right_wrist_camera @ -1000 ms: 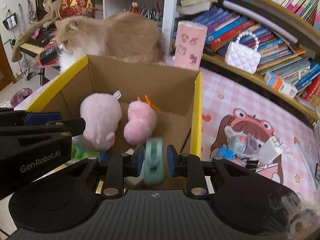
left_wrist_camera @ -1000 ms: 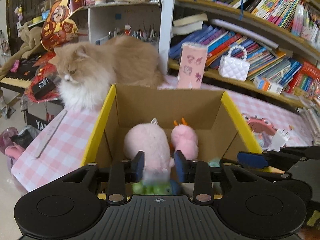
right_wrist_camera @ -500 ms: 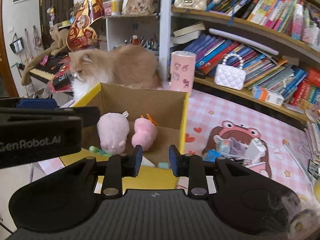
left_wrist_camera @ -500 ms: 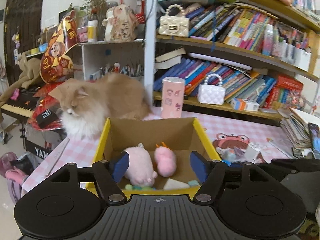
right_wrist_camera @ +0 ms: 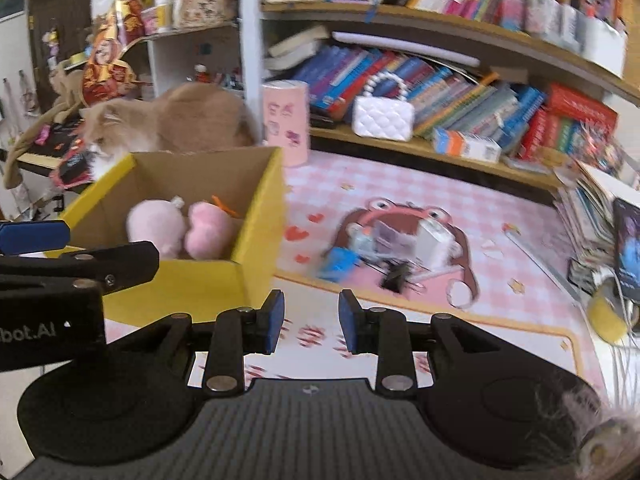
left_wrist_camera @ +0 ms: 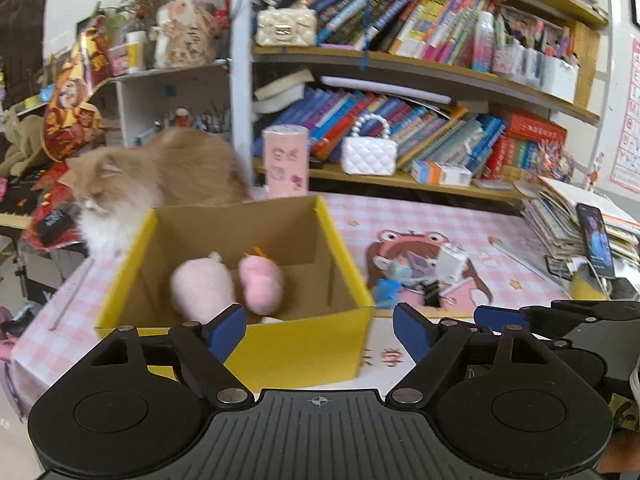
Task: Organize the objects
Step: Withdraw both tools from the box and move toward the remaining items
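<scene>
An open cardboard box with yellow sides (left_wrist_camera: 340, 248) (right_wrist_camera: 260, 208) stands on the pink checked table. Two pink plush toys (left_wrist_camera: 202, 288) (right_wrist_camera: 154, 226) lie inside it, side by side. My left gripper (left_wrist_camera: 316, 320) hovers before the box's near wall; its jaws are opening wide, with nothing between them. My right gripper (right_wrist_camera: 311, 304) is over the table just right of the box, its pads a narrow gap apart and empty. A pile of small objects (left_wrist_camera: 420, 268) (right_wrist_camera: 380, 244) lies on the frog picture of the mat, among them a white charger block (left_wrist_camera: 452, 262) and a black clip (right_wrist_camera: 396, 276).
A fluffy orange and white cat (left_wrist_camera: 160, 176) (right_wrist_camera: 172, 124) stands right behind the box. A pink tin (left_wrist_camera: 286, 160) and a white handbag (left_wrist_camera: 368, 156) sit by the bookshelf. At the right edge are stacked books with a phone (left_wrist_camera: 596, 236) and a yellow roll (right_wrist_camera: 606, 314).
Both grippers pulled back out of the box and swung right. The left let go of the pale pink plush and opened wide. The green roll is gone from the right jaws.
</scene>
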Demonstrator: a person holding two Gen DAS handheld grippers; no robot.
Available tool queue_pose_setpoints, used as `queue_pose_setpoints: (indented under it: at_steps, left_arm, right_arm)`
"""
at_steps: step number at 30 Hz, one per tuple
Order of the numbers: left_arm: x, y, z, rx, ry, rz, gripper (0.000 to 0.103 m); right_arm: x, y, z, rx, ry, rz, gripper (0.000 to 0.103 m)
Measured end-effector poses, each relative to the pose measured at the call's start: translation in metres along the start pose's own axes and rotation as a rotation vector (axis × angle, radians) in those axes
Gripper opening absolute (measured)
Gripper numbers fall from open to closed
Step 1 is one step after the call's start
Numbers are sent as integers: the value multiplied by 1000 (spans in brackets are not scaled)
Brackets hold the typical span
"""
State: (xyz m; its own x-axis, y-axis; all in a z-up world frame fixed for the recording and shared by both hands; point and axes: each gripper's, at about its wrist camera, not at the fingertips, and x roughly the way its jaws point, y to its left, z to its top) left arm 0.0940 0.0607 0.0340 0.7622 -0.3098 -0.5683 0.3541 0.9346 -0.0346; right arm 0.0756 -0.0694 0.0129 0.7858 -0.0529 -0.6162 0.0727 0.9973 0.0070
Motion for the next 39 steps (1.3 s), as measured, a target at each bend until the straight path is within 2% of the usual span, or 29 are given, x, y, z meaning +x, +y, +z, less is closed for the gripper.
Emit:
queue_pose_setpoints:
  at_steps: [9,19,21,30,32,34,39]
  left_arm:
    - [30,-53,6,19,29,-43,82]
    - [81,-103,20,29,78,4,82]
    - [93,-108,22,17,96,18,82]
    - [139,-111,30,-13,156,85,81]
    - [148,-111,31,-18,168,102,79]
    - [158,-112,31,-18,182,114,71]
    - [186,-117,31,4,214,141,67]
  right_arm:
    - [9,-63,-14,35,45,-53,29]
    - [40,-114,-13,-9,69,-19,34]
    - [50,-119,-11,-34,67,-8,37]
    - [93,-130,-7,-129,82,63,38]
    - [102,-131,-6,-140,85,77,40]
    - [112,-133,-5,-151,90,93,40]
    - [135,-134,-2,-180,101,126,41]
